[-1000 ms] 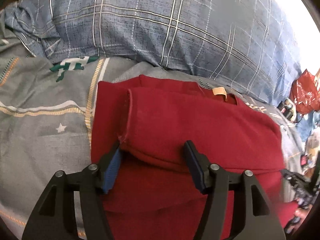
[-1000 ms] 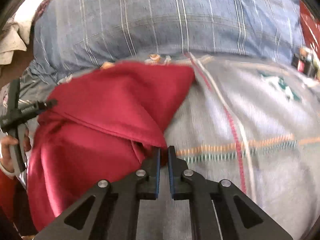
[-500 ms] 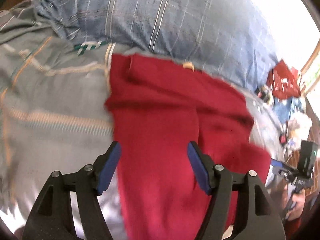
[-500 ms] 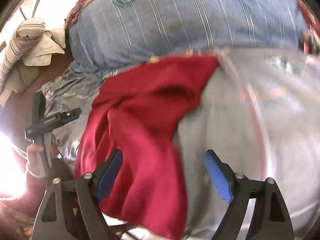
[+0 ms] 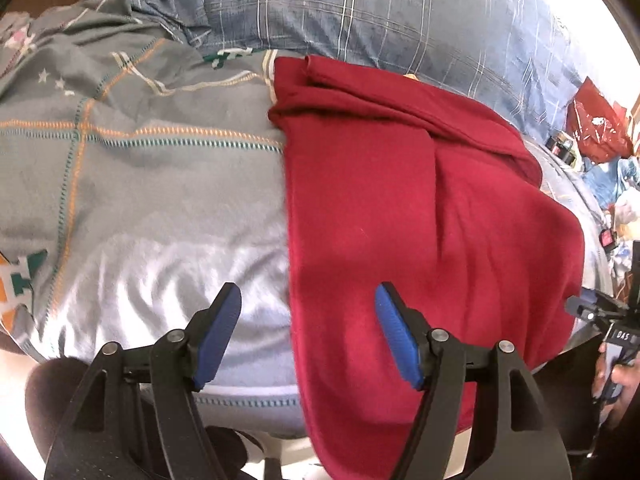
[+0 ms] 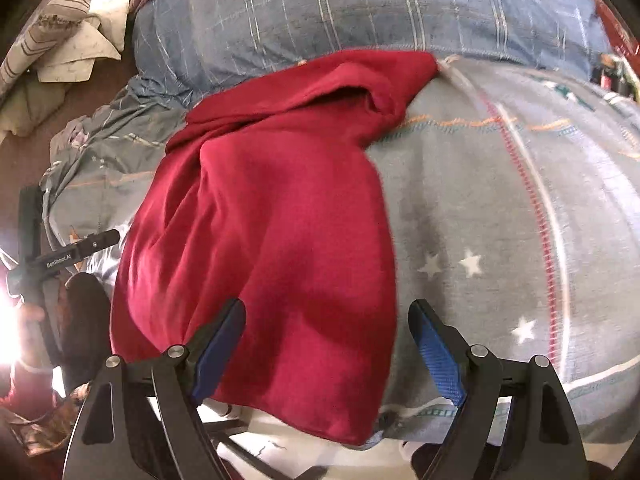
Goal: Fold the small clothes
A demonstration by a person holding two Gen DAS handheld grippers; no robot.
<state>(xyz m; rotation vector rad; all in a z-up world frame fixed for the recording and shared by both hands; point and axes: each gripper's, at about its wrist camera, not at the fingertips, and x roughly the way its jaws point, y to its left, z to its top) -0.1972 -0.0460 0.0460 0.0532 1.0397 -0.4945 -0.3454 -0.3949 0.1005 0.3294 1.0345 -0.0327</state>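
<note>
Fingers (image 6: 436, 354) spread, empty; only right wrist shows striped cloth (image 6: 60, 32).

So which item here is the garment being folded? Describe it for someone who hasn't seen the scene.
Start at the big blue plaid pillow. Below it lies a grey patterned bedsheet, and on that the red garment, hanging over the bed's near edge. It is the only plain red cloth there.

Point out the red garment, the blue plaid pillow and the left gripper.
red garment (image 5: 420, 220), left wrist view, flat middle.
blue plaid pillow (image 6: 360, 12), right wrist view, front face.
left gripper (image 5: 308, 320), left wrist view, between fingertips.
</note>
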